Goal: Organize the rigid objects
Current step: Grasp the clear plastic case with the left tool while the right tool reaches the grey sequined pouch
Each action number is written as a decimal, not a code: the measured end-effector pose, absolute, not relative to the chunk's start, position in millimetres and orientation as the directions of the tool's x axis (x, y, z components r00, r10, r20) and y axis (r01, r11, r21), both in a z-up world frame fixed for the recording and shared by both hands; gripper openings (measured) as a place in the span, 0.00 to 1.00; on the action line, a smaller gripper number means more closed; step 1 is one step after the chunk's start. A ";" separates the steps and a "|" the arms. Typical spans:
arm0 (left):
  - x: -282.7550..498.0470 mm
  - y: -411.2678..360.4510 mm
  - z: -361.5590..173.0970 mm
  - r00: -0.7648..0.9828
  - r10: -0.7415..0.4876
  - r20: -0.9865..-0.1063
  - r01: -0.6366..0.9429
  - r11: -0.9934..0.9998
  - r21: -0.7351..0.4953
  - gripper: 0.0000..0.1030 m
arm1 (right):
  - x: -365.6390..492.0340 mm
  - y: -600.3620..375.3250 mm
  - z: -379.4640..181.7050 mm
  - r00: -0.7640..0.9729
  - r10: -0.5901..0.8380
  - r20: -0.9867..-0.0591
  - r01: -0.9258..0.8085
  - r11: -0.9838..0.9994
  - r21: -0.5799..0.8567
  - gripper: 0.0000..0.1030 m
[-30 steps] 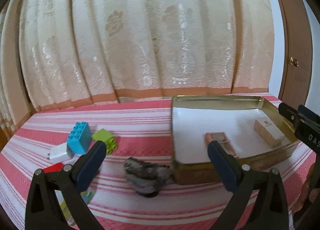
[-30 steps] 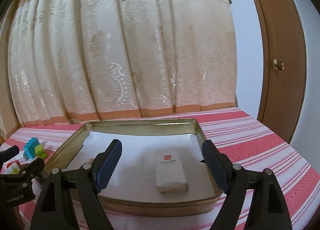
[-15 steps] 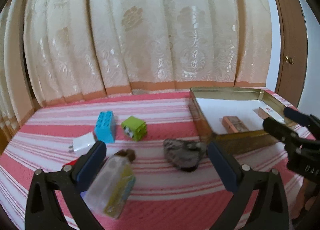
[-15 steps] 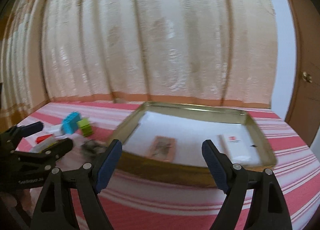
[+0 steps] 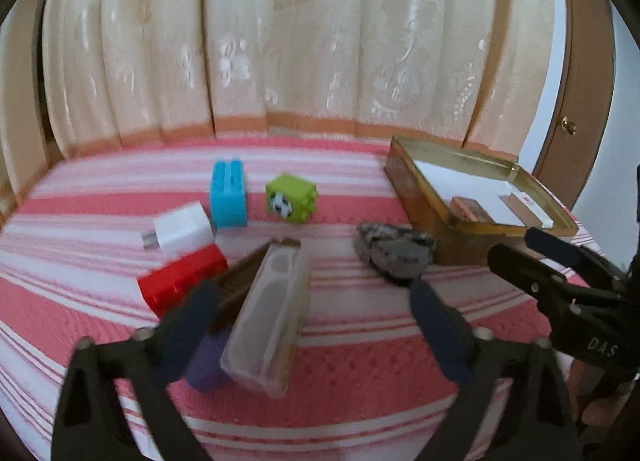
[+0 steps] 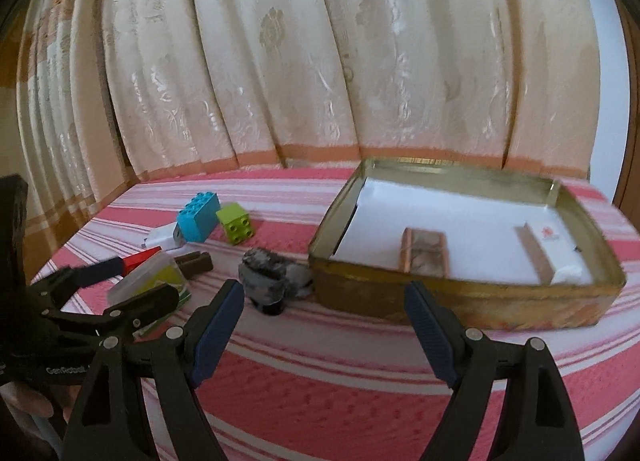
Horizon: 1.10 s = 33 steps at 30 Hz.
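My left gripper [image 5: 312, 325] hovers low over a clear plastic case [image 5: 272, 321] that lies between its jaws. The jaws are closing, and a gap still shows beside the right pad. A brown bar [image 5: 240, 281], a red brick [image 5: 182, 279] and a purple piece [image 5: 208, 361] crowd the left finger. Behind them sit a white charger [image 5: 182, 227], a blue brick [image 5: 228, 201] and a green brick [image 5: 290, 199]. A grey stone [image 5: 394, 251] rests against the gold tin [image 5: 416, 197]. My right gripper [image 6: 324, 325] stands open and empty before the tin [image 6: 440, 301] and the stone [image 6: 268, 277].
The tin holds a copper box [image 6: 424, 253] and a white-and-brown box [image 6: 548, 249] on white lining. Everything lies on a pink striped cloth [image 6: 360, 389]. Cream curtains [image 6: 320, 61] hang behind, with a wooden door [image 5: 580, 101] at the right.
Both views swung left, so the tin slid rightwards. My left gripper came forward and down over the clear case and its jaws narrowed. The right gripper stayed open.
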<state>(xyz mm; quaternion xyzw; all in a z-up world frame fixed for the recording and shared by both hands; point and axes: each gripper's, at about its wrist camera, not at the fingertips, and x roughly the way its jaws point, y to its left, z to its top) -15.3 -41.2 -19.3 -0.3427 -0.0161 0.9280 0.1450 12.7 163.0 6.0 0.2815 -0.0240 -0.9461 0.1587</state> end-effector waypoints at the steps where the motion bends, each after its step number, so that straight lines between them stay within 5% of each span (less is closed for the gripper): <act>1: -19.2 -44.2 -22.7 -0.703 0.289 -0.650 -0.253 -0.955 -0.152 0.70 | 11.8 162.0 4.6 -0.786 -0.316 -0.531 0.286 -0.948 0.142 0.82; 3: -27.9 -49.1 -31.6 -0.659 0.297 -0.692 -0.228 -0.954 -0.193 0.46 | 10.1 159.0 3.2 -0.776 -0.327 -0.539 0.291 -0.944 0.154 0.82; 8: -32.5 -53.4 -38.5 -0.625 0.307 -0.718 -0.204 -0.952 -0.230 0.24 | 8.9 151.9 1.8 -0.757 -0.343 -0.556 0.309 -0.938 0.158 0.82; 14: -27.4 -59.9 -35.3 -0.650 0.312 -0.693 -0.191 -0.950 -0.248 0.23 | 0.1 146.3 -4.4 -0.711 -0.374 -0.596 0.324 -0.926 0.195 0.82; 23: -3.7 -77.5 -4.9 -0.839 0.217 -0.499 -0.125 -0.970 -0.210 0.23 | -18.8 123.0 -13.0 -0.663 -0.375 -0.648 0.318 -0.925 0.209 0.82; 28: -5.6 -99.1 -2.2 -0.873 0.119 -0.474 -0.007 -0.972 -0.233 0.23 | -38.4 111.2 -17.0 -0.645 -0.360 -0.675 0.264 -0.933 0.245 0.82; 33: -10.0 -116.8 -9.6 -0.861 0.071 -0.504 0.081 -0.959 -0.273 0.23 | -44.8 90.1 -14.0 -0.562 -0.532 -0.633 0.429 -0.842 0.327 0.83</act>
